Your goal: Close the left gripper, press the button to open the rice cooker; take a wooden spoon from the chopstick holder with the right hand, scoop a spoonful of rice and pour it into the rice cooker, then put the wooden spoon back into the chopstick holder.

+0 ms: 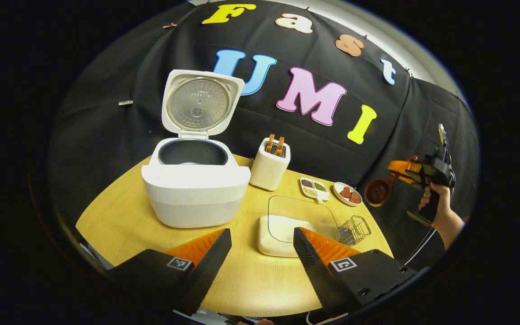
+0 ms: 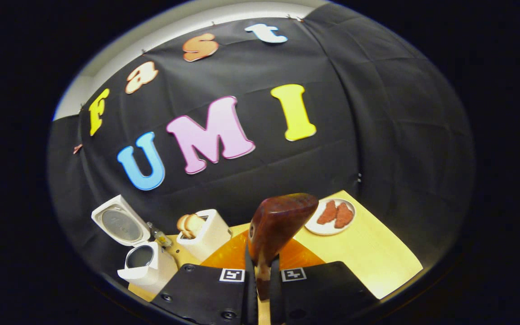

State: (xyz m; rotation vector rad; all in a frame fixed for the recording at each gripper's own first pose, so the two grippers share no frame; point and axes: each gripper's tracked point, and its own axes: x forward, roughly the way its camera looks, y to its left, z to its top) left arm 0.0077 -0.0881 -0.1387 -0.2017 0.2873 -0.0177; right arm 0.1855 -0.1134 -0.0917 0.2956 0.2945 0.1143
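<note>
On the wooden table (image 1: 120,216), the rice cooker (image 1: 195,187) stood at far left with its lid (image 1: 201,104) raised upright, the chopstick holder (image 1: 269,166) just beside it on the right. Near the front edge, the left gripper (image 1: 260,243) hung with jaws released, clear of everything. Off the table's right side, the right gripper (image 2: 262,275) was clenched on the wooden spoon's (image 2: 279,225) handle, held in the air, bowl pointing toward the booth wall. A plate (image 2: 330,228) lay at far right.
</note>
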